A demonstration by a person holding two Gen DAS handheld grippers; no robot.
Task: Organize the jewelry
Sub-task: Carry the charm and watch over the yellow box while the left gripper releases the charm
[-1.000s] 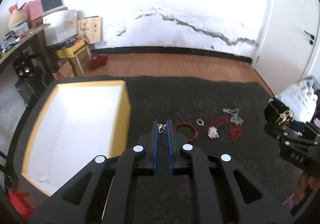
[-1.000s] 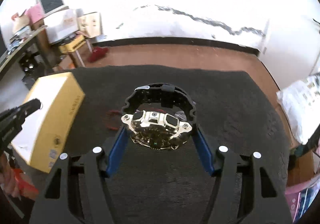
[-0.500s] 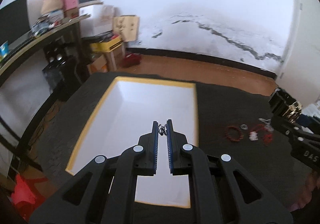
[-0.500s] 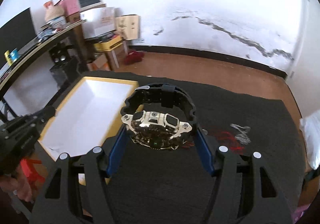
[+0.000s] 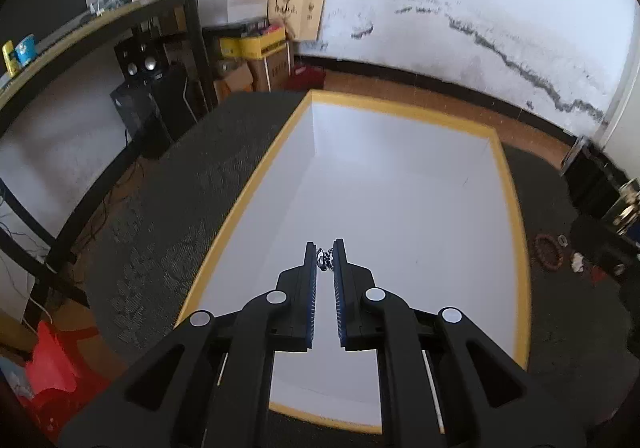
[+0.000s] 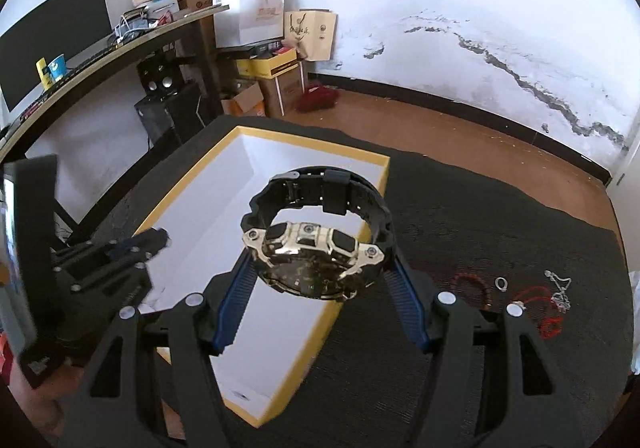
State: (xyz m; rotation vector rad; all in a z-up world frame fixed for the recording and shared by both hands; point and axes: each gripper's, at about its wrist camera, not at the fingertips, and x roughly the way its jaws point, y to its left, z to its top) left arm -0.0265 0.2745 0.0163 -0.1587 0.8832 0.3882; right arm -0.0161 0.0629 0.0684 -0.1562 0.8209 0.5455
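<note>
Over the white-lined box (image 5: 400, 207), the left gripper (image 5: 325, 260) pinches 1 light, slippery, limp chain piece (image 5: 325, 259) at its tips, while the right gripper (image 6: 320, 272) clamps the heavier, rigid watch (image 6: 316, 244) by its case sides.

Tiny trinket (image 5: 325, 258) between left fingers (image 5: 310, 268) staying too small to identify; watch (image 6: 316, 244) hiding box (image 6: 280, 332) floor.

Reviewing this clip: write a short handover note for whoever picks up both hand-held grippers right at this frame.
Left hand-held gripper: shut on a small silvery chain piece, held over the open yellow-rimmed box.
Right hand-held gripper: shut on the black-and-gold watch, above the box's right edge.
Done: nothing visible inside the box so far.
Left: release both pieces into it, then collect the red bead bracelet, ring, red cord and silver chain from the dark mat.
</note>
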